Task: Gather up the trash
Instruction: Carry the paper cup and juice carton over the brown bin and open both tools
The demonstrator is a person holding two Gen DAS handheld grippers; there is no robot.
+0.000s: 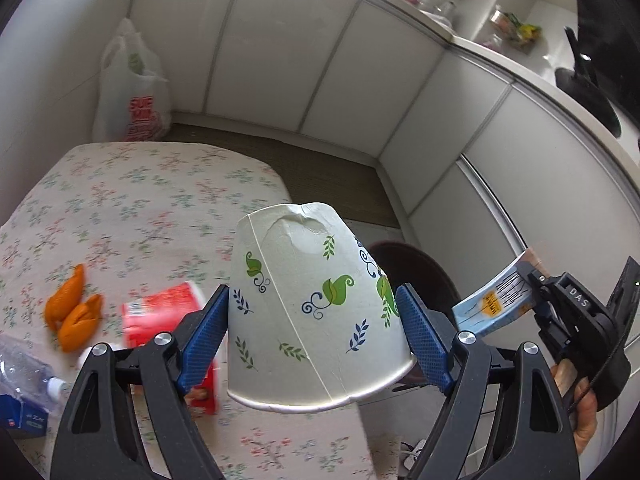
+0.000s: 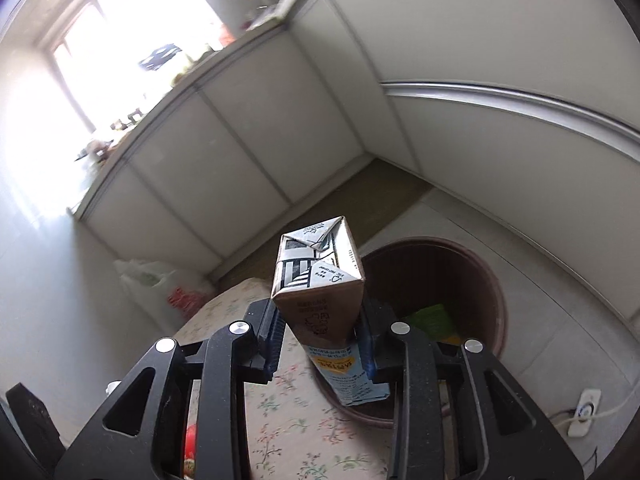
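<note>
Blue ribbed pads of the left gripper [image 1: 316, 332] pressed both flanks of a dented paper cup [image 1: 316, 312], held upside down, rim toward the camera, above the near right corner of the flowered table [image 1: 132, 216]. The right gripper [image 2: 320, 340] had a small milk carton [image 2: 320, 280] between its jaws, folded end outward; whether the pads actually pressed it could not be told. The carton hung above the brown bin [image 2: 476, 264] beside the table. Orange peel [image 1: 72, 308], a red carton [image 1: 168, 312] and a plastic bottle [image 1: 24, 372] lay at the near left edge.
</note>
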